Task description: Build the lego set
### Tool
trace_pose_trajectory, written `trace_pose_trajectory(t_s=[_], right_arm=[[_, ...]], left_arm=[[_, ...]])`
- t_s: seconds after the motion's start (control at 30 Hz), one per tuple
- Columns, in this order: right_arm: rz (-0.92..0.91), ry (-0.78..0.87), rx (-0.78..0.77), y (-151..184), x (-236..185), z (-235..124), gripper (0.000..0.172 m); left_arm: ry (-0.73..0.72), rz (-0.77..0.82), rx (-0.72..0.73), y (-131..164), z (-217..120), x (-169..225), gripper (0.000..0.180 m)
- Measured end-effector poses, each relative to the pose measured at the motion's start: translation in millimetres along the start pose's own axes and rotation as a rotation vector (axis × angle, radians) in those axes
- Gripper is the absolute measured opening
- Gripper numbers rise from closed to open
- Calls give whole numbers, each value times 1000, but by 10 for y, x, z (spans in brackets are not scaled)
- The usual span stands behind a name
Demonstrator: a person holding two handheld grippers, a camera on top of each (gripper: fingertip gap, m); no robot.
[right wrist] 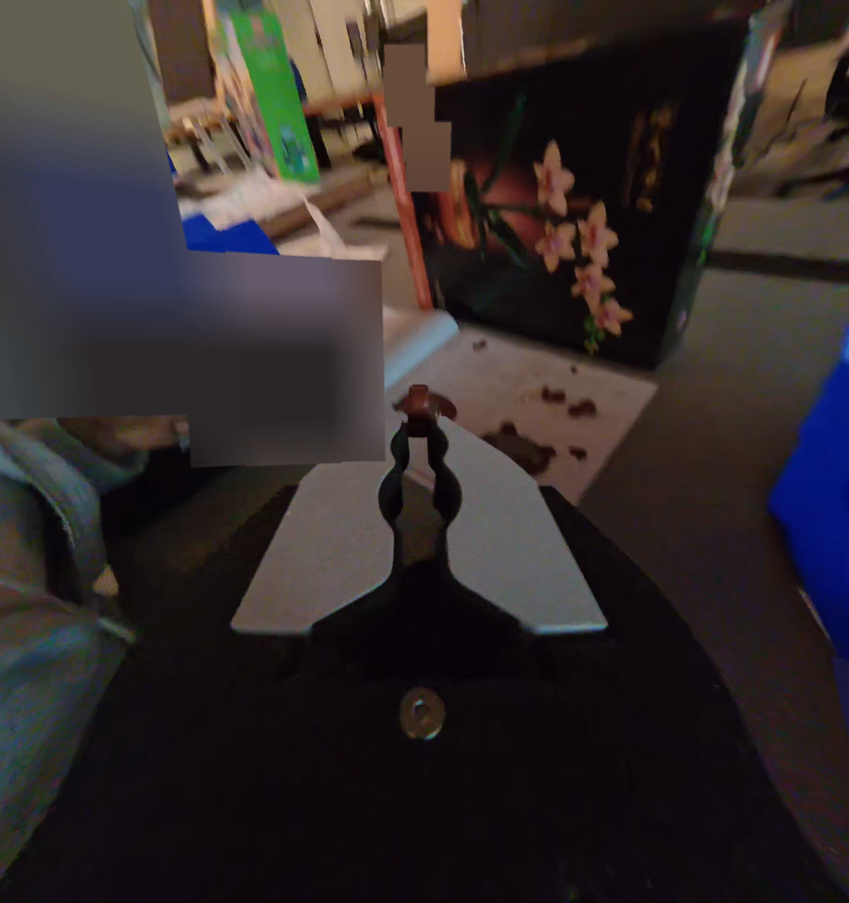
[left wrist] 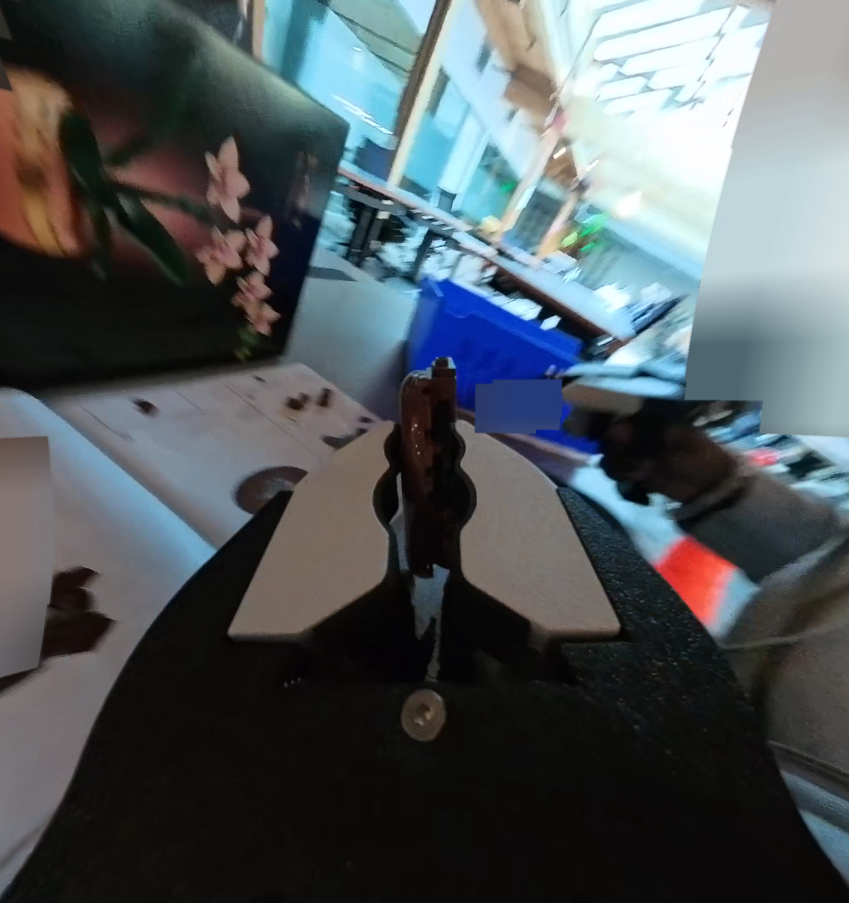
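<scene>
Closest in, the left gripper (left wrist: 424, 435) has its two fingers clamped on a brown brick assembly (left wrist: 427, 464), a tall glossy stack standing upright between the pads and poking out past the tips. Over in the right wrist view, the right gripper (right wrist: 418, 432) pinches a small brown piece (right wrist: 418, 408) right at its fingertips, jaws almost together. Beyond both, a white sheet (right wrist: 534, 391) lies on the grey table (right wrist: 705, 440), scattered with loose brown pieces (right wrist: 581, 408). At the far edge stands a black box with pink flowers printed on it (right wrist: 583, 234). A blue bin (right wrist: 833, 488) sits to the right, near the sheet. It's all motion-blurred.
</scene>
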State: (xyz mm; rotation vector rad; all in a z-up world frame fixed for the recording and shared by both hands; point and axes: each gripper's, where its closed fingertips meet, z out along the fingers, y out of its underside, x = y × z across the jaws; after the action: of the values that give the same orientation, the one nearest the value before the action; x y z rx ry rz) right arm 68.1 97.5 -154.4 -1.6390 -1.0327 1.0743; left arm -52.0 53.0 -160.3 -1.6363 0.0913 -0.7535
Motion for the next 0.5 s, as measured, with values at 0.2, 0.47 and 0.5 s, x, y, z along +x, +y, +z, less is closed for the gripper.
trace_pose_trajectory(t_s=[0.2,0.47,0.5], right_arm=[[-74,-55,196,-362,-506,514,5],[-123,-73,239,-377,-823,911,5],[-111,-79,242,-368,-820,924,5]], left_arm=[[-193,324,4,-94,-29,-54,17],[-392,638,9,-202,-117,-83,17],[-404,664,9,-208,-118,-74,17]])
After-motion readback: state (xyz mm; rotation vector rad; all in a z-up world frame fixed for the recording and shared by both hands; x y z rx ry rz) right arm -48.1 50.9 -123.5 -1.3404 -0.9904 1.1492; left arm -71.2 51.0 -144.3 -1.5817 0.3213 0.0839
